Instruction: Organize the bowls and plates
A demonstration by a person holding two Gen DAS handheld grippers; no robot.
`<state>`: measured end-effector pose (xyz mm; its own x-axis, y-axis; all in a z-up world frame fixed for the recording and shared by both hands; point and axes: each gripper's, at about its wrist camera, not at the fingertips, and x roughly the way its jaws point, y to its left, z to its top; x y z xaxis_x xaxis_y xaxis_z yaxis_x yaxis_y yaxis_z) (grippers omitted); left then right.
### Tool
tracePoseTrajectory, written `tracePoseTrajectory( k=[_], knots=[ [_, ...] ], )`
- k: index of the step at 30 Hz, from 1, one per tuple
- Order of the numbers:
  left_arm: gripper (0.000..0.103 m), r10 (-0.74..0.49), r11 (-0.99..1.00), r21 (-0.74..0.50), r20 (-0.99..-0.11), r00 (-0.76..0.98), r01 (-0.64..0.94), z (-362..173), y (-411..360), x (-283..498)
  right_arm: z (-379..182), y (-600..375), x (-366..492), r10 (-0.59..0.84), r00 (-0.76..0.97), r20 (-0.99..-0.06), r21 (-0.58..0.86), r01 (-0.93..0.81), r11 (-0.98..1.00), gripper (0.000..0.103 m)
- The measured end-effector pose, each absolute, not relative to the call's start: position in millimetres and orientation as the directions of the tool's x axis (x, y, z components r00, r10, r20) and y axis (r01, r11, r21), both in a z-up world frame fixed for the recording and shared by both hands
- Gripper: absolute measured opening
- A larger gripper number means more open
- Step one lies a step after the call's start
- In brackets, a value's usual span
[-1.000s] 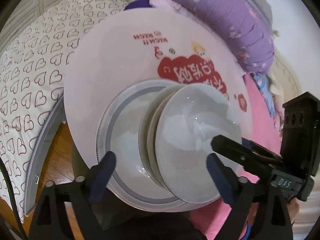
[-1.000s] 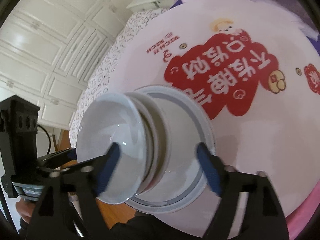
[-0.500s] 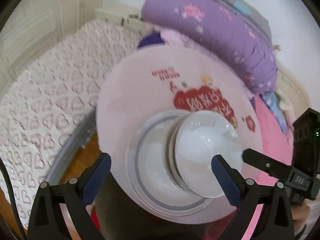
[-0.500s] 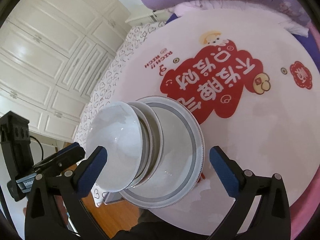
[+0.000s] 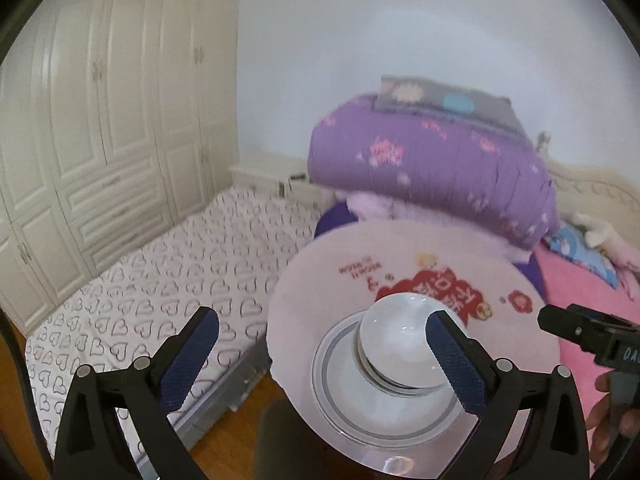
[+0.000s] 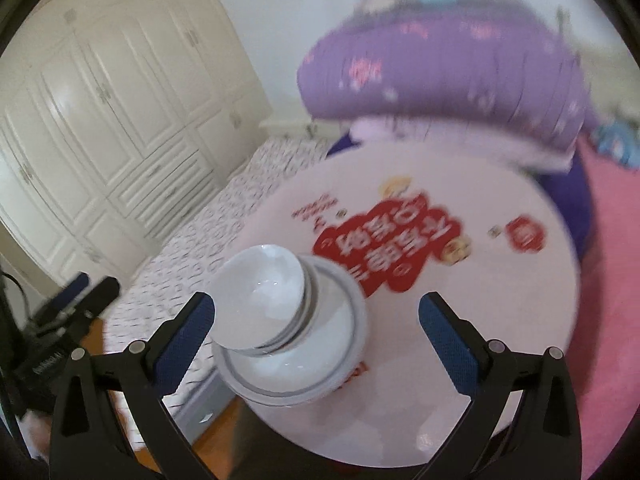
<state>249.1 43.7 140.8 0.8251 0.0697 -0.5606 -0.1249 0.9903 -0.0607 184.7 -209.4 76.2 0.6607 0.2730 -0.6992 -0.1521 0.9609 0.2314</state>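
I see bare table right of the stacked bowls on the plate, passable. A purple quilt blocks the far edge, mattress lies left.

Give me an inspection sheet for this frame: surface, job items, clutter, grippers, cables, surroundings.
Surface: round pink table with a red cartoon print.
Job's things: white bowl stacked with smaller dishes on a grey-rimmed plate, near the table's front edge.
Clutter: nothing seen on the table.
Grippers: left gripper open, empty; right gripper open, empty; both above the stack.
Cables: a black cable at the right view's left edge.
Surroundings: heart-print mattress, purple quilt, white wardrobe, wood floor.
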Motion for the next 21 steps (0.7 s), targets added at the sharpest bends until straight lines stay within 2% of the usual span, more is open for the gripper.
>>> tracePoseTrajectory(
  k=[2,8,21],
  knots=[
    [0.102,0.065,0.991,-0.065,-0.530,0.846,-0.117,142.2,38.2,225.3,85.7,-205.9,163.5,0.218,0.712,-0.667,0.159,-0.150,0.976,0.103],
    [0.102,0.087,0.991,-0.050,-0.459,0.884,-0.123,134.5,26.2,159.0,99.6,-201.1,113.8,0.146,0.792,-0.593,0.057,-0.140,0.989,0.103],
    [0.102,0.081,0.988,-0.087,-0.395,0.915,-0.124,117.0,24.4,56.4,111.8,-195.7,41.5,0.068,0.880,-0.471,0.033,-0.059,0.998,0.103]
  ],
)
